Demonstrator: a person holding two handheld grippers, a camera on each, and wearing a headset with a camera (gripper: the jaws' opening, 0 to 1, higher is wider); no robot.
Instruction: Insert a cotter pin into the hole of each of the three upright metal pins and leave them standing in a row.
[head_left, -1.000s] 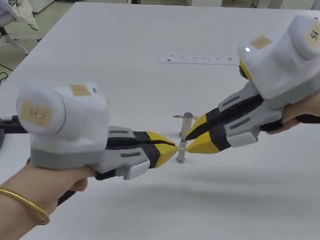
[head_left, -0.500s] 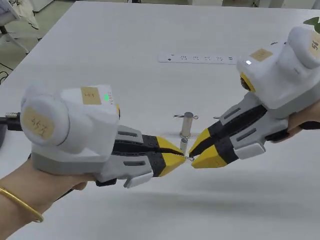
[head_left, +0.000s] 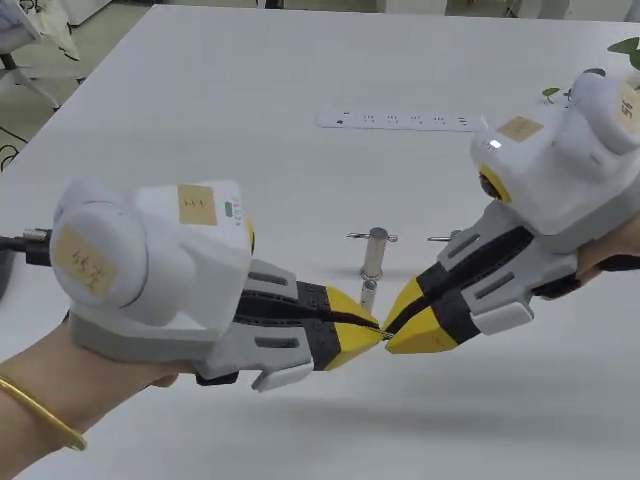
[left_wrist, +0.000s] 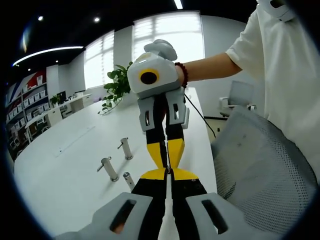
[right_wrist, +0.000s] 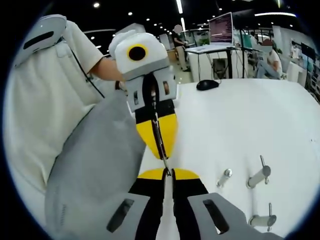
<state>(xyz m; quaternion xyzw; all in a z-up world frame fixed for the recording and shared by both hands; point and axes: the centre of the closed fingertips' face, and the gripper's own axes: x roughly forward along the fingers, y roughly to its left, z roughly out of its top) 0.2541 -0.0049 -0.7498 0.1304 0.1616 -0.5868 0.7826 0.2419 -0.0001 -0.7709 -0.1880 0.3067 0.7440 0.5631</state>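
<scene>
Three short metal pins stand on the white table (head_left: 200, 120). The far one (head_left: 375, 250) and another (head_left: 446, 238) behind my right gripper each carry a cotter pin. The nearest pin (head_left: 368, 296) is bare, as it is in the left gripper view (left_wrist: 129, 180) and the right gripper view (right_wrist: 225, 177). My left gripper (head_left: 374, 334) and right gripper (head_left: 392, 336) meet tip to tip just in front of the bare pin, above the table. Both are shut, pinching a thin cotter pin (right_wrist: 163, 162) between them. The left gripper's own tips (left_wrist: 170, 173) face the right gripper (left_wrist: 167, 164).
A white power strip (head_left: 395, 120) lies across the far part of the table. A potted plant (head_left: 625, 50) stands at the far right. A grey mesh chair (left_wrist: 255, 160) and the person's white shirt are on the near side. A computer mouse (right_wrist: 206, 85) lies farther along the table.
Both grippers, still tip to tip, have drawn away from the bare metal pin toward me and slightly right. The three metal pins have not moved.
</scene>
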